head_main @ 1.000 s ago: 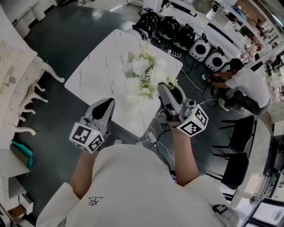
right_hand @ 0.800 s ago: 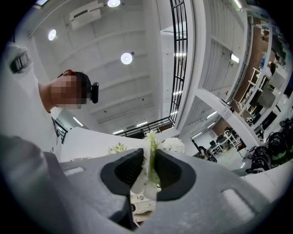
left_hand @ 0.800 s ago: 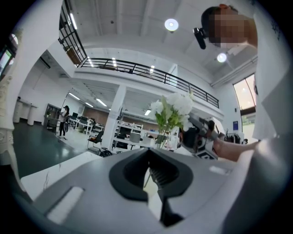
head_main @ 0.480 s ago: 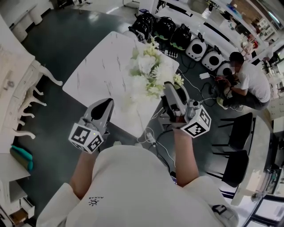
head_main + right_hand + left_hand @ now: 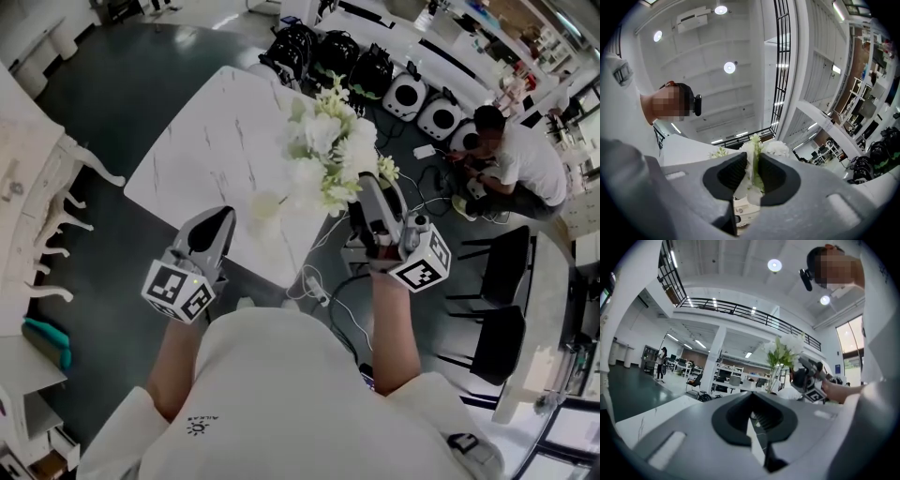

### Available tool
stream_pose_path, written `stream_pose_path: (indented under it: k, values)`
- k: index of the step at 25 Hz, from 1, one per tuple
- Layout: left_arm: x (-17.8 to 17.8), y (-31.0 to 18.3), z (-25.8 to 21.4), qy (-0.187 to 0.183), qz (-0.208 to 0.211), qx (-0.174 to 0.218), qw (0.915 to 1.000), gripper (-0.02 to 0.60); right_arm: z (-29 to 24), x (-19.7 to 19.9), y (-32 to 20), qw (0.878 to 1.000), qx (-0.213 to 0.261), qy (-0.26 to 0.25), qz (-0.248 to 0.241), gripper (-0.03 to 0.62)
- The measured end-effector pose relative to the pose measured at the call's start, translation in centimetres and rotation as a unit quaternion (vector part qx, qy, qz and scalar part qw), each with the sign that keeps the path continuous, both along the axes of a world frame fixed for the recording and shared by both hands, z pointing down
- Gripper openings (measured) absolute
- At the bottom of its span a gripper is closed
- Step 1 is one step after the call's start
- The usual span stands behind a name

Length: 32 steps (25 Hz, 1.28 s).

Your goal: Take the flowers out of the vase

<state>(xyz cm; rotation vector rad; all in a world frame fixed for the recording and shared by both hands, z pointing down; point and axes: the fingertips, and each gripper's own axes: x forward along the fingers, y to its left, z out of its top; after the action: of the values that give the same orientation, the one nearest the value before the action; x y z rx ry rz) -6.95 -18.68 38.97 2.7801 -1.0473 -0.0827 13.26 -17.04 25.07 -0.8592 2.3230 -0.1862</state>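
Clamps the right hand-held gripper on the stems of the white flowers, has raised them toward upper right, seemingly free of the glass vase mid-frame on the tabletop; keeps the left hand-held gripper pressed together, empty.

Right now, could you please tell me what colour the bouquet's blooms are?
White, with green leaves; the flower bouquet shows best in the head view.
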Motion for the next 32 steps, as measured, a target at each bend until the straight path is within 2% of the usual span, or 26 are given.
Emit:
stream_pose_path:
  k: [10, 15, 19, 32]
  values:
    - [1.4, 0.1, 0.6, 0.001, 0.002, -0.012, 0.9999, -0.012, 2.3, 3.1, 0.8, 0.999, -0.024, 0.004, 0.024, 0.080]
    - [1.1, 1.1, 2.2, 0.001, -0.001, -0.010, 0.9999, -0.011, 5.2, 3.1, 1.7, 0.999, -0.036, 0.011, 0.026, 0.080]
    - [1.6, 0.8, 1.2, -0.001, -0.002, -0.013, 0.9999, -0.011, 5.4, 3.8, 1.0, 0.998, -0.050, 0.012, 0.023, 0.080]
    - [0.9, 1.0, 2.1, -0.009, -0.014, -0.025, 0.9995, -0.011, 9.7, 3.6, 0.1, 0.995, -0.094, 0.023, 0.013, 0.080]
